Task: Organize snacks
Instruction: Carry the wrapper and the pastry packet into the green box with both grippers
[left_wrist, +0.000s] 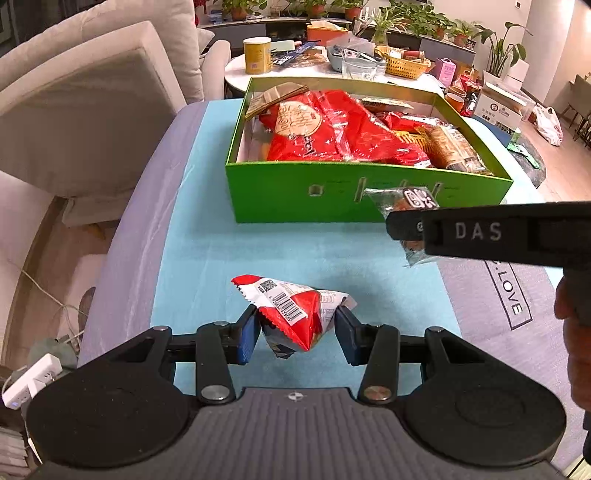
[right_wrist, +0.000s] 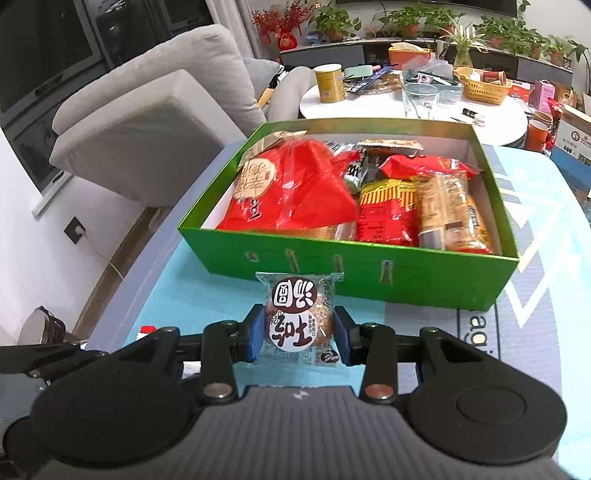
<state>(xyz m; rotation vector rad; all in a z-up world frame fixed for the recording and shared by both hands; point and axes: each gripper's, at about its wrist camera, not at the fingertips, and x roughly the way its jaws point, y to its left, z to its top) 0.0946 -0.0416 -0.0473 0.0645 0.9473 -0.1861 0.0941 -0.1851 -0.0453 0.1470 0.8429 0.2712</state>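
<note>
Holding a snack in each hand, you have both tools raised over a light blue cloth (left_wrist: 207, 243). Your left gripper (left_wrist: 295, 326) pinches a red and white packet (left_wrist: 295, 310) with a barcode facing up. Your right gripper (right_wrist: 299, 332) clamps a clear-wrapped round cake (right_wrist: 295, 321) printed with large brown characters; "DAS" reads on that tool's side in the left view. Just beyond stands an open green box (right_wrist: 351, 273), filled with a big red bag (right_wrist: 295, 192), a red carton and biscuit packs
</note>
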